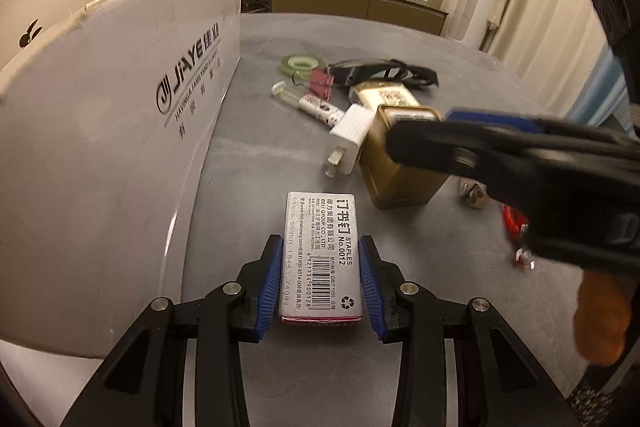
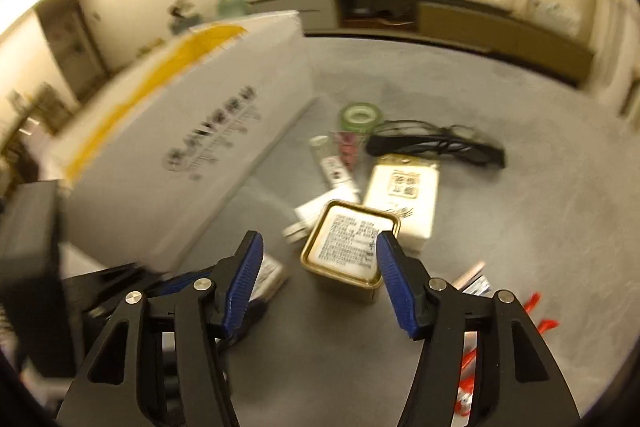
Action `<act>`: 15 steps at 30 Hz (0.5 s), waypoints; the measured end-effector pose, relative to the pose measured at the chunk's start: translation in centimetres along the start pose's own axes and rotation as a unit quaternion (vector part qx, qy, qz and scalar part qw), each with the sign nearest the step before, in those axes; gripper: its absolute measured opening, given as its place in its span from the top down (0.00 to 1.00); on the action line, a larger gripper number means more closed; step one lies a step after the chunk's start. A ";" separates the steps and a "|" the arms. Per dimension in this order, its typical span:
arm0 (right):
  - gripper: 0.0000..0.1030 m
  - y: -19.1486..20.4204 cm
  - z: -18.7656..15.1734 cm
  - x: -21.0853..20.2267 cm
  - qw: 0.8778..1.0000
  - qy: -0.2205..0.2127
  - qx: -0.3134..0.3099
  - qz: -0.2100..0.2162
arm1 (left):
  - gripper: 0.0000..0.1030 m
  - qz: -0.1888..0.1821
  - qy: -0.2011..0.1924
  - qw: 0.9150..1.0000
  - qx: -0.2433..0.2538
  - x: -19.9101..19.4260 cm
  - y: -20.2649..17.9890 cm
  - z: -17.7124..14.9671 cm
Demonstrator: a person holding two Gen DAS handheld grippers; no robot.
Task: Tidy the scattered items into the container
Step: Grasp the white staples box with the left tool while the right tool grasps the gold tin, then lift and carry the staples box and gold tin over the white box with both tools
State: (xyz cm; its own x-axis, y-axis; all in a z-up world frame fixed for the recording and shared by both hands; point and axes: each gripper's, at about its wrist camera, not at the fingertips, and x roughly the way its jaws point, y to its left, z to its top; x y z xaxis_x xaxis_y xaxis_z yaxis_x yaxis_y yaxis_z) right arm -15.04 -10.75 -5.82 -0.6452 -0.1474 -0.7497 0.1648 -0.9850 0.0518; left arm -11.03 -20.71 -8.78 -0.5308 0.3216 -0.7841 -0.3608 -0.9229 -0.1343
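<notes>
In the left wrist view, my left gripper (image 1: pixel 320 242) is shut on a grey staples box (image 1: pixel 320 227), its blue pads pressed against both long sides. The box sits low over the grey table. To the left stands the white cardboard container (image 1: pixel 120 147), its tall printed wall close by. My right gripper (image 2: pixel 319 241) is open, and a gold tin (image 2: pixel 348 247) lies just ahead between its fingers. The same tin (image 1: pixel 400 171) shows in the left view, partly hidden by the right gripper (image 1: pixel 460 131) reaching over it. The right view is blurred.
Scattered past the tin are a white charger plug (image 1: pixel 348 139), a cream packet (image 2: pixel 404 195), a white tube (image 1: pixel 312 103), pink clips (image 1: pixel 322 83), a green tape roll (image 2: pixel 360 115) and a black cable (image 2: pixel 436 145). Red bits (image 2: pixel 468 367) lie at the right. A hand (image 1: pixel 600 319) shows at the right edge.
</notes>
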 end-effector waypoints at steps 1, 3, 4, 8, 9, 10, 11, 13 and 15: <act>0.39 0.2 0.1 0.2 1.000 -0.001 -0.007 -0.020 | 0.62 0.004 0.000 1.000 0.003 0.0 -0.1 0.0; 0.40 0.0 -0.2 0.1 0.999 -0.006 -0.016 -0.044 | 0.62 0.005 -0.001 1.000 0.006 0.0 -0.2 -0.1; 0.40 -0.5 -0.4 0.0 0.998 -0.005 -0.017 -0.061 | 0.62 0.004 -0.002 1.000 0.005 0.0 -0.2 -0.1; 0.39 -3.2 -0.7 -0.7 0.998 -0.002 0.028 -0.050 | 0.61 -0.006 0.003 1.000 -0.002 0.0 -0.3 0.0; 0.39 -3.4 -0.6 -0.7 0.998 -0.001 0.032 -0.046 | 0.61 -0.007 0.004 1.000 -0.001 0.0 -0.3 0.0; 0.39 -3.6 -0.6 -0.8 0.999 0.000 0.033 -0.041 | 0.60 -0.006 0.004 1.000 0.001 0.0 -0.4 0.0; 0.39 -3.8 -0.6 -0.9 0.999 0.001 0.034 -0.037 | 0.57 -0.006 0.004 1.000 0.002 -0.1 -0.4 -0.1; 0.39 -4.3 -0.6 -1.1 0.999 0.000 0.042 -0.032 | 0.53 -0.004 0.005 1.000 0.000 -0.2 -0.3 -0.1; 0.39 -4.6 -0.7 -1.2 0.998 0.001 0.049 -0.027 | 0.53 -0.005 0.004 1.000 -0.005 -0.3 -0.1 -0.1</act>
State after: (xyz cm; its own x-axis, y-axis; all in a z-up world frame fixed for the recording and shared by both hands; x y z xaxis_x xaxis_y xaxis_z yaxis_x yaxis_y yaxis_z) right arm -14.47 -5.97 -5.66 -0.6496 -0.0943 -0.7544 0.0565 -0.9955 0.0757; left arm -10.79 -20.71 -8.58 -0.5213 0.3289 -0.7874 -0.3577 -0.9220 -0.1483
